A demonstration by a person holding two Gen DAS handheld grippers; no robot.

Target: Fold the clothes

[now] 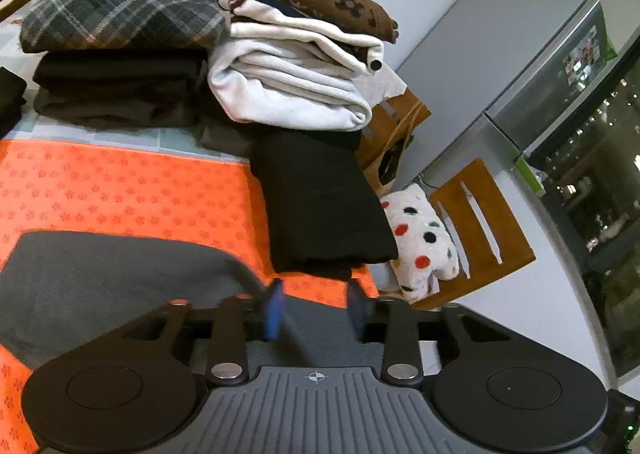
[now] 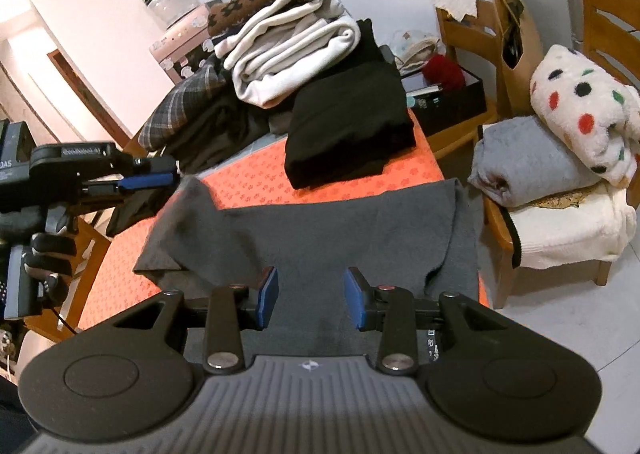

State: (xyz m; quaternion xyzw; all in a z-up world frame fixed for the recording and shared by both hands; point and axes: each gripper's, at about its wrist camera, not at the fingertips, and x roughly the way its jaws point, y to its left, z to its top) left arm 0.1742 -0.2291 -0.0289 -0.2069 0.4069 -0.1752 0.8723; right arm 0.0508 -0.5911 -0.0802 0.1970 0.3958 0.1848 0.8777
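Right wrist view: left tool (image 2: 168,178) level above grey garment (image 2: 312,234).

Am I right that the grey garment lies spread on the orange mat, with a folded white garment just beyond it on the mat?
Not quite. The folded garment just beyond the grey garment on the orange mat is black, not white, as the right wrist view shows. The white garment lies further back, in the pile of clothes.

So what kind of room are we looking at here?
Probably a home dining or kitchen area: a table with an orange cloth, wooden chairs, a silver fridge, and folded clothes piled about.
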